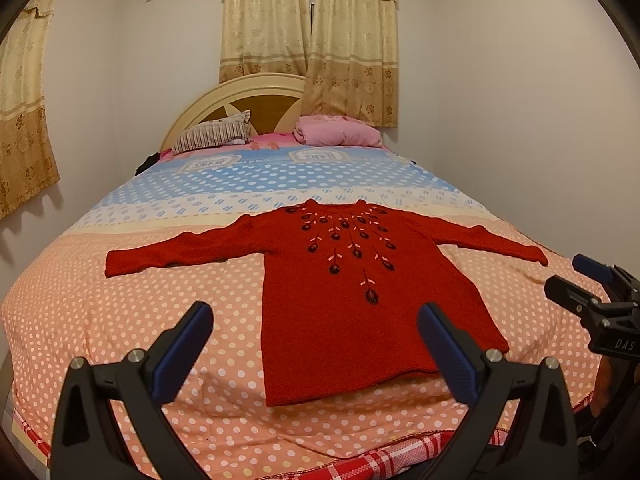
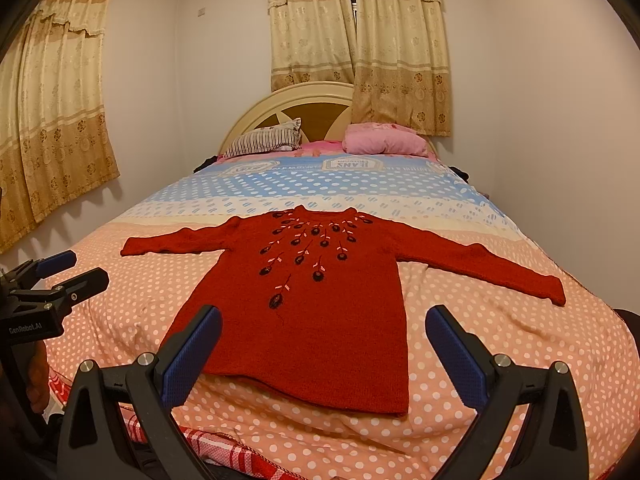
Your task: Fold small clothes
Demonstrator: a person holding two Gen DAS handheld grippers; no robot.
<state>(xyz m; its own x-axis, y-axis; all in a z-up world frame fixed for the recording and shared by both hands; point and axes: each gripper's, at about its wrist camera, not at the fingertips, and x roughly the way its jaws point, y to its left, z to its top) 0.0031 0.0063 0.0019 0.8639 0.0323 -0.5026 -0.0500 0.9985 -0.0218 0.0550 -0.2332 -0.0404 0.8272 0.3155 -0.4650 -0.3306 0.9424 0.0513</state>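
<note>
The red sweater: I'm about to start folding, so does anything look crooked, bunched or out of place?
Nothing stands out. The red sweater lies flat, front up, on the polka-dot bedspread, both sleeves spread out to the sides and hem toward the foot of the bed. Left gripper and right gripper hang above it, jaws open.

We're seeing a red sweater (image 1: 344, 312) in a nubbly, matt knit with stitched-on flowers, on a smooth printed cotton-looking bedspread (image 1: 120, 320). Both our grippers, left gripper (image 1: 316, 344) and right gripper (image 2: 324, 344), look like matt black plastic with shiny metal bolts and ribbed blue rubbery pads (image 2: 192, 360). The headboard (image 1: 240, 92) looks like glossy painted wood, and the curtains (image 1: 312, 40) are soft patterned cloth.
</note>
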